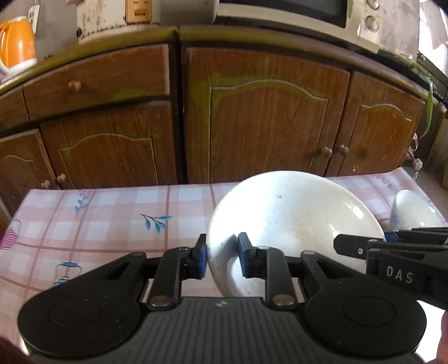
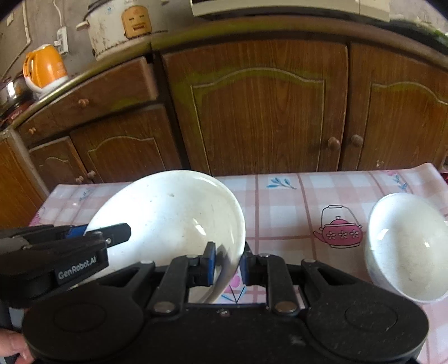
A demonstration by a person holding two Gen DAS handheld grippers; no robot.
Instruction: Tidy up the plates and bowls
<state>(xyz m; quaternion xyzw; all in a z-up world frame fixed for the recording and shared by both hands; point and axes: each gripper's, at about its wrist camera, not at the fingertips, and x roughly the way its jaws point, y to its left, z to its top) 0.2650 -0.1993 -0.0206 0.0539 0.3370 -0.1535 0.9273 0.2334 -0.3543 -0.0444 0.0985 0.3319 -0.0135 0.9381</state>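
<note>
A large white bowl (image 1: 294,215) is held tilted above the pink checked tablecloth (image 1: 112,218). My left gripper (image 1: 222,257) is shut on its near left rim. My right gripper (image 2: 228,266) is shut on the right rim of the same large white bowl (image 2: 168,218). Each gripper shows from the side in the other's view: the right one (image 1: 392,249), the left one (image 2: 70,246). A smaller white bowl (image 2: 406,246) stands on the cloth to the right, apart from both grippers; it also shows at the right edge of the left wrist view (image 1: 411,210).
Brown wooden cabinets (image 1: 266,117) stand just behind the table's far edge. On the counter above are an orange kettle (image 2: 46,67), a white rice cooker (image 2: 120,25) and a microwave (image 1: 308,16). The tablecloth (image 2: 308,201) lies bare between the two bowls.
</note>
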